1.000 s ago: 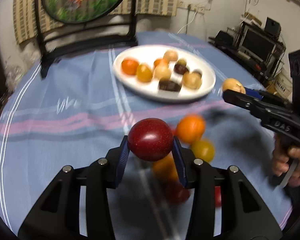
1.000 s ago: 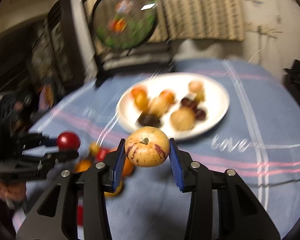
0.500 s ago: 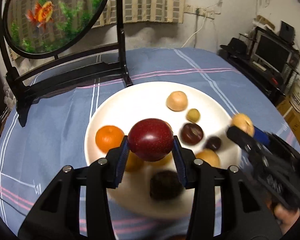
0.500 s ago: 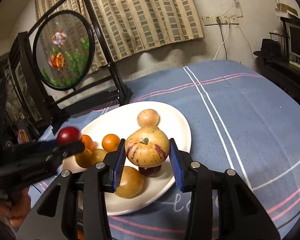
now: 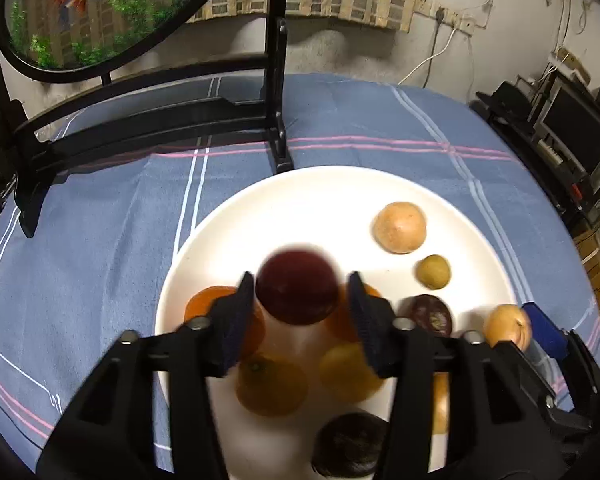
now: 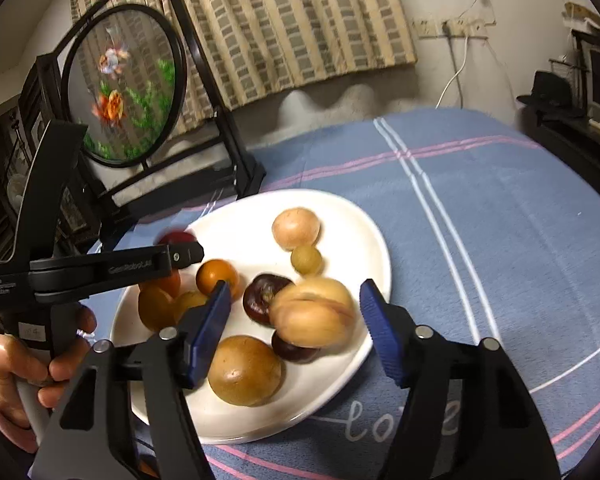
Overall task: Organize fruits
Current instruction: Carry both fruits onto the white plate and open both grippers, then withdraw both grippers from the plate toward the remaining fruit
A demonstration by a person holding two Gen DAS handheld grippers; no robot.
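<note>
White plate: in the left wrist view we see the plate (image 5: 300, 208) on the blue checked cloth (image 5: 100, 240) of the desk, fruit gathered on its near half.
Left tool: our left tool (image 5: 300, 300) has its pads apart, and the blurred dark red fruit (image 5: 297, 288) sits between them, over the plate; we cannot tell whether the pads touch it.
Plate fruit: a tan round fruit (image 5: 400, 227) and a small green one (image 5: 433, 272) lie toward the far right, oranges (image 5: 272, 384) nearest us.
Right tool, seen from the left: it comes in at the lower right with the tan fruit (image 5: 507, 326) at its tip.
Right wrist view: our right tool (image 6: 296, 312) is spread wide, and the tan fruit (image 6: 312, 312), motion-blurred, lies clear of both pads above the plate's (image 6: 364, 240) near right part.
Behind: a black stand with a round goldfish panel (image 6: 124, 88) rises at the far edge of the cloth.
</note>
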